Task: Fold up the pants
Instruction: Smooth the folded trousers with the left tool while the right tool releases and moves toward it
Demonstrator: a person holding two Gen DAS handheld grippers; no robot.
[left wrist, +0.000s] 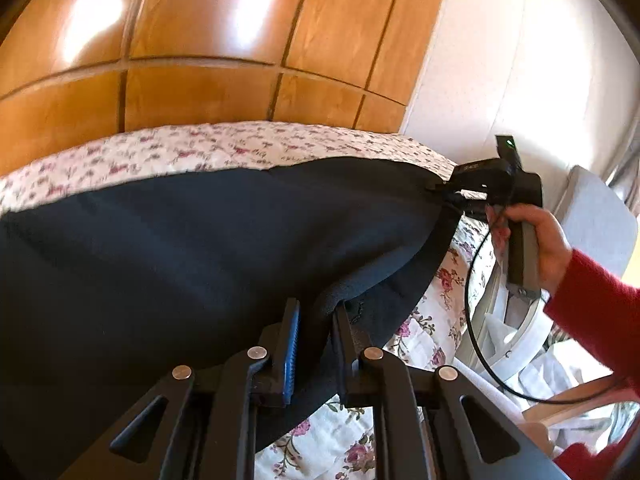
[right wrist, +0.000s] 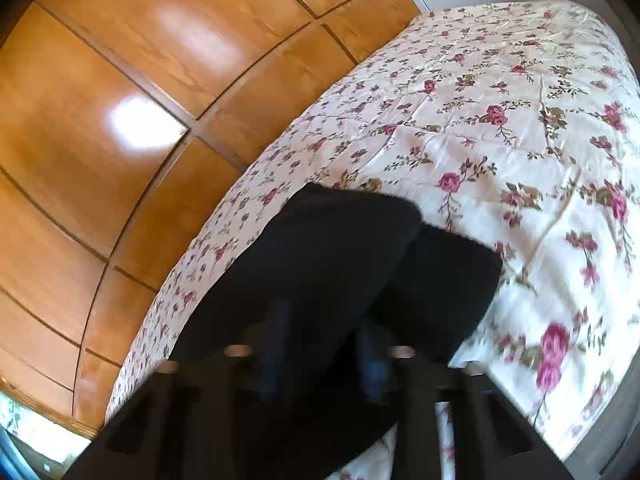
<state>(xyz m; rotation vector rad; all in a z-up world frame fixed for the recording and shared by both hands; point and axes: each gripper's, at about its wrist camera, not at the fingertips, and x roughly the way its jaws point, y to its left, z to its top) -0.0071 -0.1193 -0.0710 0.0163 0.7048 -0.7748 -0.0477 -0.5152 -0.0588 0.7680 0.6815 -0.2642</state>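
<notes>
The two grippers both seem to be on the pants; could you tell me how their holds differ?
The left gripper pinches a bunched edge of the pants near the camera; the right gripper clamps a far corner, pulled taut. Both hold the same dark fabric above the floral bedspread.

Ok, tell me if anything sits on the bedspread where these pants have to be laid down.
Nothing visible does. Both grippers already pinch the dark pants: the left gripper and the right gripper. The floral bedspread beyond the fabric shows only its print; what lies under the pants is hidden.
</notes>
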